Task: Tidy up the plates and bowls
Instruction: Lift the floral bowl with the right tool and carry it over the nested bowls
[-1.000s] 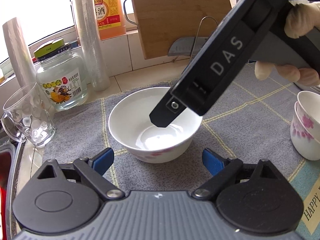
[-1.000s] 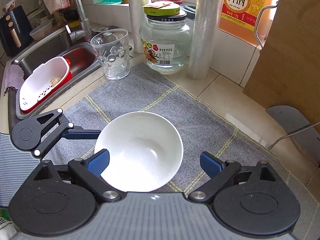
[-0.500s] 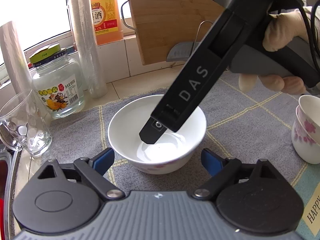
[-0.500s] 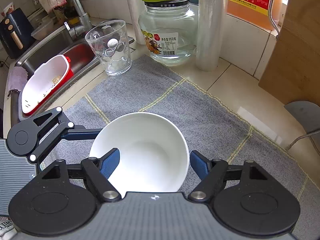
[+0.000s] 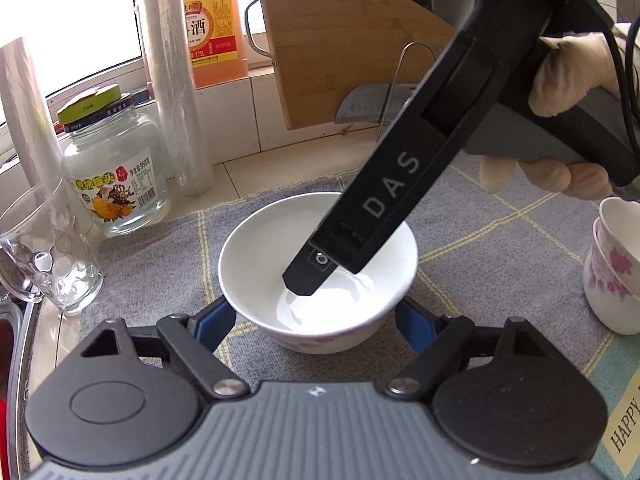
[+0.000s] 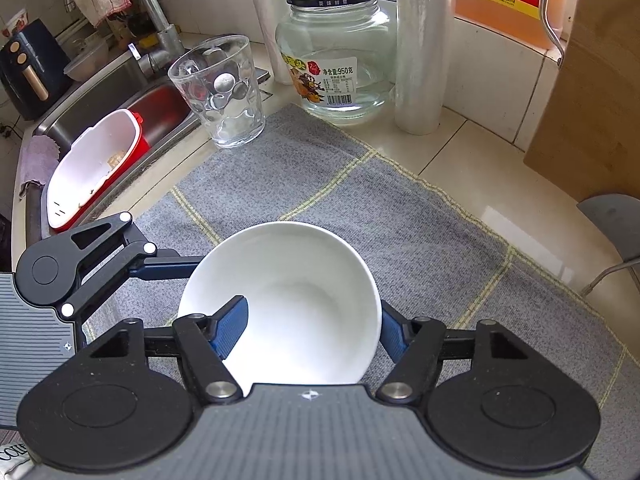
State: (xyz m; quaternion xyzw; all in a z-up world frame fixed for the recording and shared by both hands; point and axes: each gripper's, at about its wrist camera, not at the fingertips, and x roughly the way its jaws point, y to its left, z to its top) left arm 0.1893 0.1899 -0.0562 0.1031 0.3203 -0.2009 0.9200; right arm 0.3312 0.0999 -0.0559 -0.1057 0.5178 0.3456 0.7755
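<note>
A white bowl (image 5: 264, 248) with a pink flower print stands on the grey mat (image 5: 160, 256); it also shows in the right wrist view (image 6: 304, 304). My left gripper (image 5: 316, 320) is open, its blue fingers on either side of the bowl's near wall. My right gripper (image 6: 310, 330) is open, its left finger (image 6: 230, 328) inside the bowl and its right finger outside the rim. In the left wrist view the right gripper (image 5: 308, 284) reaches down into the bowl. Two stacked flowered bowls (image 5: 612, 272) stand at the right.
A glass mug (image 6: 220, 92), a glass jar (image 6: 340, 56) and film rolls (image 6: 420, 48) stand behind the mat. A sink (image 6: 104, 92) with a red-and-white basin (image 6: 96, 164) lies to the left. A wooden board (image 5: 352, 32) and an oil bottle (image 5: 212, 24) stand at the back.
My right gripper has come down into the bowl, one finger inside the rim and one outside. My left gripper has moved closer, so its fingers now flank the bowl.
</note>
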